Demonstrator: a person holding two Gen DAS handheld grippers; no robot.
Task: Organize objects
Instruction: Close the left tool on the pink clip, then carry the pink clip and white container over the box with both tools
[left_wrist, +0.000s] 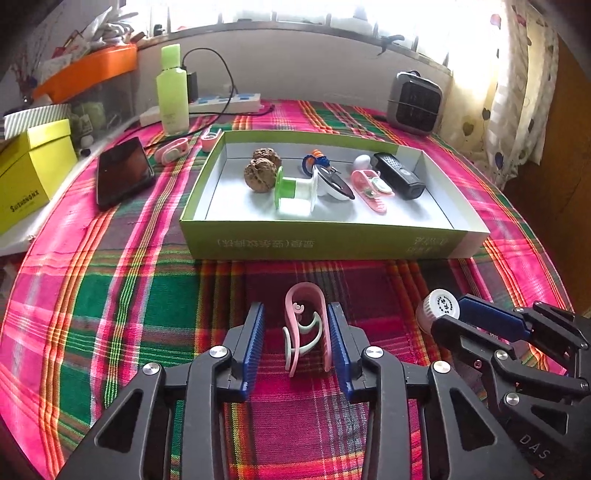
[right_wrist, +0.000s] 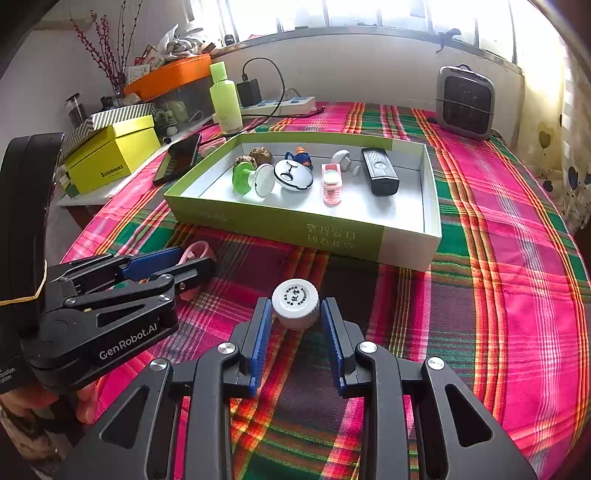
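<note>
The left tongs (left_wrist: 295, 332) stood low over the plaid-covered worktop (left_wrist: 110, 295), their blue pads (left_wrist: 255, 343) set on either side of a pink clip (left_wrist: 306, 325) that stood on edge on the cloth. The right pad touched the clip's pink side; a gap showed between the left pad and the clip, so the tongs were spread, framing the clip and not yet pinching it.

The right tongs (right_wrist: 295, 325) were likewise spread around a small white bottle (right_wrist: 295, 302) with a printed round cap, standing upright on the cloth. The left pad (right_wrist: 262, 332) lay at the bottle's side; whether the right pad touched it could not be told. Seen from the left wrist camera, the bottle (left_wrist: 439, 306) stood at the tip of the right tongs (left_wrist: 461, 317), just beside the left tongs.

Beyond both sat a shallow green box (right_wrist: 258, 221) with a white interior, open at the top. It held two walnuts (left_wrist: 260, 170), a green-and-white spool (left_wrist: 295, 192), a white oval item with black markings (right_wrist: 293, 175), a second pink clip (right_wrist: 330, 182), a black rectangular device (right_wrist: 380, 171), a blue toy (right_wrist: 301, 157) and a small white piece (right_wrist: 343, 158), laid in a rough row along the far half.

Left of the box lay a dark phone (left_wrist: 123, 170). A green bottle (left_wrist: 171, 92), a power strip (left_wrist: 229, 101) and a yellow box (left_wrist: 33, 166) stood further back; a small heater (left_wrist: 413, 101) stood at the far right.
</note>
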